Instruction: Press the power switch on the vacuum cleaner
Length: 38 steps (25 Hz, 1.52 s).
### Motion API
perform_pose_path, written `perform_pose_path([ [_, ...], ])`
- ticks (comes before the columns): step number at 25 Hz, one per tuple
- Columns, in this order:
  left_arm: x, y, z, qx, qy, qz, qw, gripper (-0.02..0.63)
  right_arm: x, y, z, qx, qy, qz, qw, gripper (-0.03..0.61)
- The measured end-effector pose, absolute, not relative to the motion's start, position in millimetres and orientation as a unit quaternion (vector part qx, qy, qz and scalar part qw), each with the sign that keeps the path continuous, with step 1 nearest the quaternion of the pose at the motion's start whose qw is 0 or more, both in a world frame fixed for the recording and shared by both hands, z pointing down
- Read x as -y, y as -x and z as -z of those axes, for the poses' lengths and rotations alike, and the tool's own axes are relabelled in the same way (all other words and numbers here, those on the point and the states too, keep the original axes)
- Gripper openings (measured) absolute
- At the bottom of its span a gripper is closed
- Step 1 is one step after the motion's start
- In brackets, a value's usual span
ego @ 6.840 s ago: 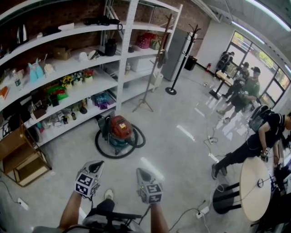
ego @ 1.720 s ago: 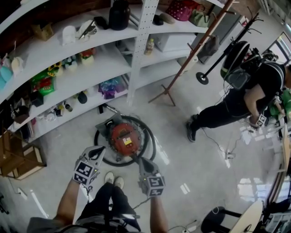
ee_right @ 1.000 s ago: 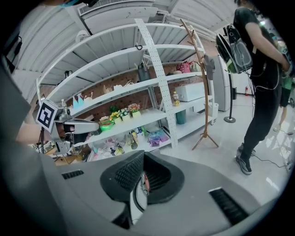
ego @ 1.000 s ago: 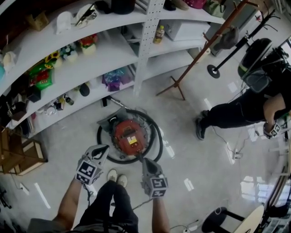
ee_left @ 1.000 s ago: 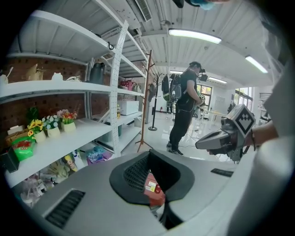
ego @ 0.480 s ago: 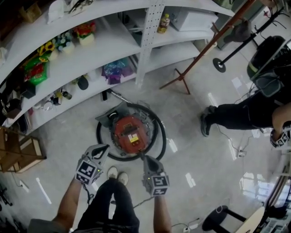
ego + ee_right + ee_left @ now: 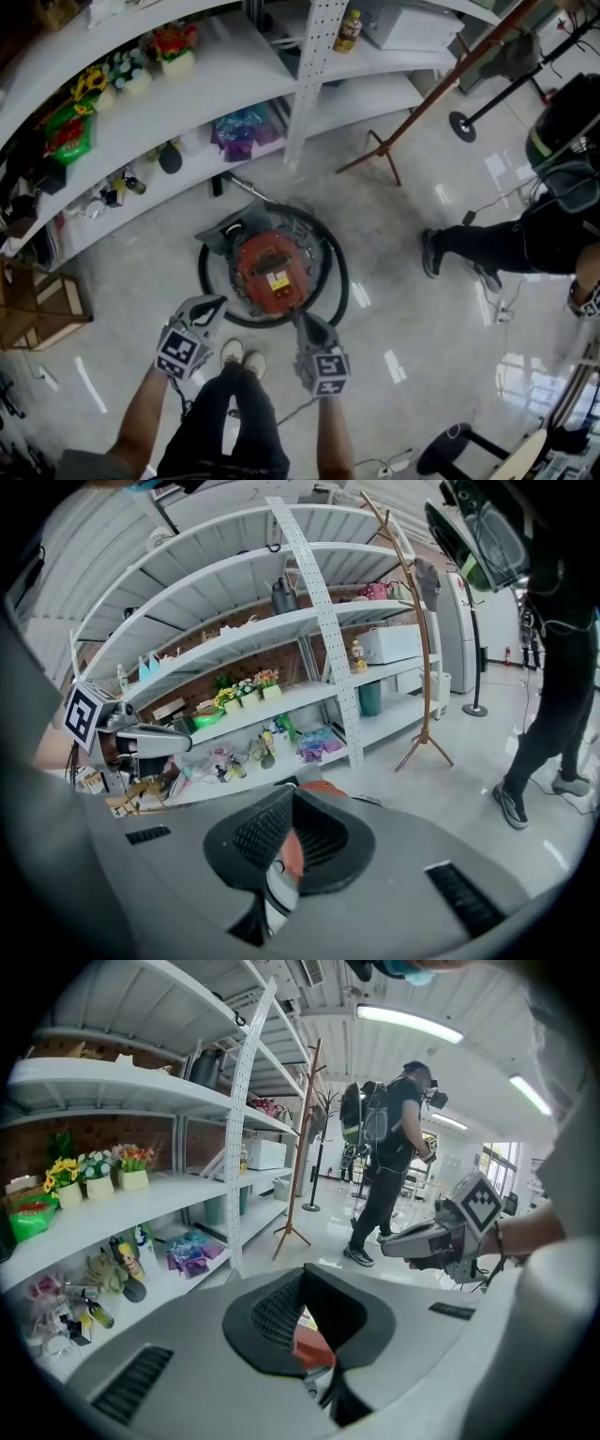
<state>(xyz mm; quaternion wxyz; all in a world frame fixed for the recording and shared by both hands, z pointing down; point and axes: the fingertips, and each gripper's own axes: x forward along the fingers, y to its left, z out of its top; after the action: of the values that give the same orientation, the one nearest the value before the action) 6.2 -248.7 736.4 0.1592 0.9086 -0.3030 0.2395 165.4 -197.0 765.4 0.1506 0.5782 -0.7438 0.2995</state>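
The vacuum cleaner (image 7: 272, 272) is a round red-topped canister on the floor, ringed by its black hose (image 7: 335, 281). It carries a yellow and white label; I cannot make out the switch. My left gripper (image 7: 210, 303) hovers over the near left of the hose ring, jaws together. My right gripper (image 7: 302, 319) hangs just off the canister's near right edge, also shut and empty. In the left gripper view a sliver of the red vacuum cleaner (image 7: 311, 1346) shows through the slit between the pads. The right gripper view shows the red vacuum cleaner (image 7: 292, 853) the same way.
White shelves (image 7: 234, 80) with bottles, flowers and bags stand right behind the vacuum. A wooden coat stand (image 7: 412, 117) leans at the right. A person in black (image 7: 525, 239) steps past on the right. A wooden crate (image 7: 37, 314) sits left. My shoes (image 7: 239, 354) are below.
My view has come closer over the vacuum, which now lies just ahead of both grippers. The grippers keep their pose. The person at the right has stepped further right.
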Motion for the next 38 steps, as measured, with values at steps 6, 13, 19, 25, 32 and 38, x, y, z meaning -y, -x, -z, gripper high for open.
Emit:
perform_pose_path([
  [6, 250.2, -10.4, -757.7, 0.297, -0.91, -0.24, 0.16, 0.008, 203.5, -168.2, -786.0, 0.744, -0.578, -0.298, 0.153, 0.012],
  [13, 250.3, -5.4, -786.6, 0.297, -0.909, -0.244, 0.161, 0.008, 206.0, -168.8, -817.5, 0.742, -0.58, -0.3, 0.155, 0.012],
  [19, 251.6, -0.6, -808.3, 0.302, -0.907, -0.246, 0.162, 0.009, 210.5, -169.7, -840.9, 0.741, -0.58, -0.3, 0.156, 0.012],
  [25, 247.3, 0.7, -823.7, 0.299, -0.907, -0.247, 0.163, 0.008, 214.0, -168.0, -862.2, 0.745, -0.576, -0.293, 0.167, 0.012],
  [32, 244.3, 4.6, -839.6, 0.302, -0.906, -0.246, 0.165, 0.008, 221.1, -165.3, -883.9, 0.746, -0.574, -0.296, 0.163, 0.012],
  [38, 241.7, 6.3, -847.9, 0.302, -0.907, -0.244, 0.161, 0.008, 226.8, -162.1, -906.5, 0.75, -0.569, -0.292, 0.17, 0.012],
])
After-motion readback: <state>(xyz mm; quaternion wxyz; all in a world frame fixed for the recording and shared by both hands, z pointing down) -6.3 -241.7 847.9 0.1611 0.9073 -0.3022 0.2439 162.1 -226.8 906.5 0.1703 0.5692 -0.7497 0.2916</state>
